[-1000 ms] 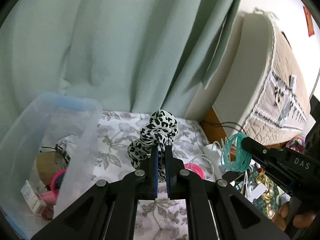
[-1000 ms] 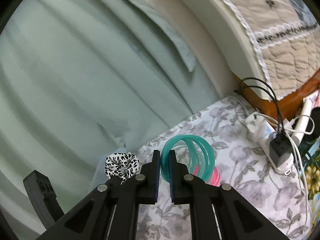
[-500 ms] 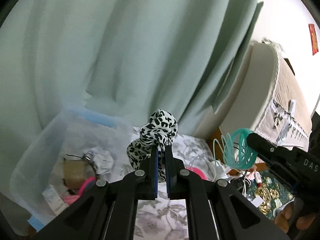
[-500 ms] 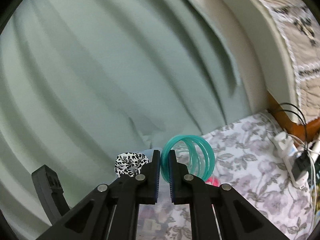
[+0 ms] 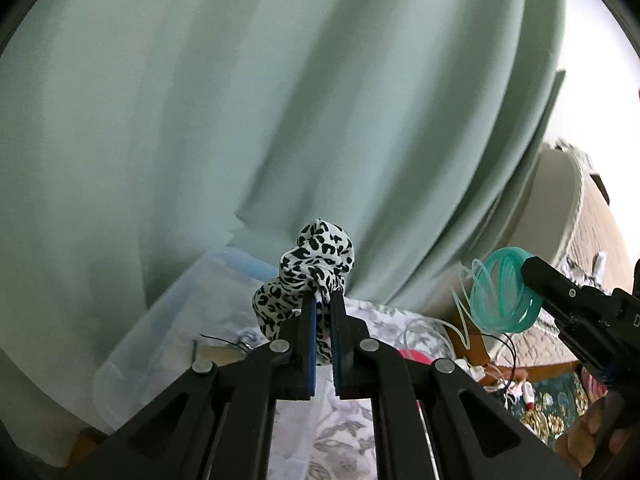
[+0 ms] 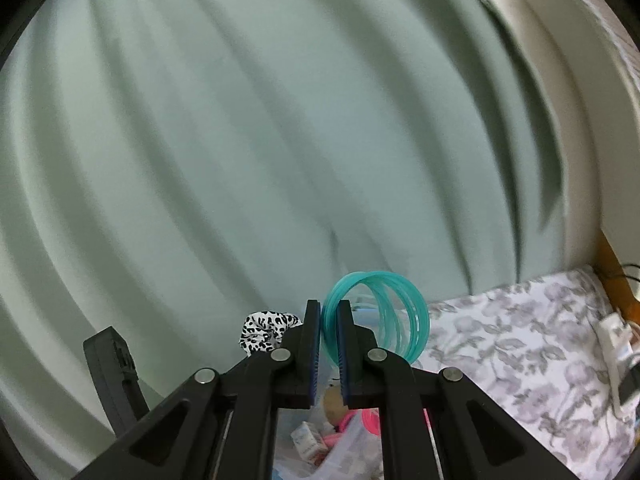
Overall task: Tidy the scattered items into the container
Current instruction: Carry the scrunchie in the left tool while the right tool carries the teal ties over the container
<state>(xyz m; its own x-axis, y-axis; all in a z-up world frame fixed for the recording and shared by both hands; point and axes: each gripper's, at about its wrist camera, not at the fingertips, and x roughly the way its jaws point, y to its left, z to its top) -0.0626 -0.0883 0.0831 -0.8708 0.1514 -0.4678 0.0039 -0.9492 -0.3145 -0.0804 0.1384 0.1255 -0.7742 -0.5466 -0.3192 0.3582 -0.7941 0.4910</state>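
Scrunchie and bangles are both lifted clear of the bed, each pinched in its own tool. The left gripper (image 5: 323, 300) is clamped on a black-and-white leopard-print fabric scrunchie (image 5: 308, 268), whose bunched cloth bulges up above the blue-padded fingertips and hangs down their left side. Directly behind and below the scrunchie lies the clear plastic storage container with a pale blue rim (image 5: 168, 332), set against the pale green curtain (image 5: 280, 100); a few small items show blurred through its wall.

The right gripper (image 6: 328, 312) is clenched on a stack of translucent teal plastic bangles (image 6: 380, 316), gripping the near side of the rings while the rest stands out to the right of its fingers. In the left wrist view these bangles (image 5: 504, 292) hang to the right of the container, well apart from the scrunchie, with the black right tool reaching in from the right edge and part of a hand (image 5: 588, 432) beneath it. From the right wrist view the container's contents show below the fingers: a small white carton (image 6: 308, 438) and pink pieces (image 6: 360, 420). The grey floral bedsheet (image 6: 520, 340) spreads to the right of the container.
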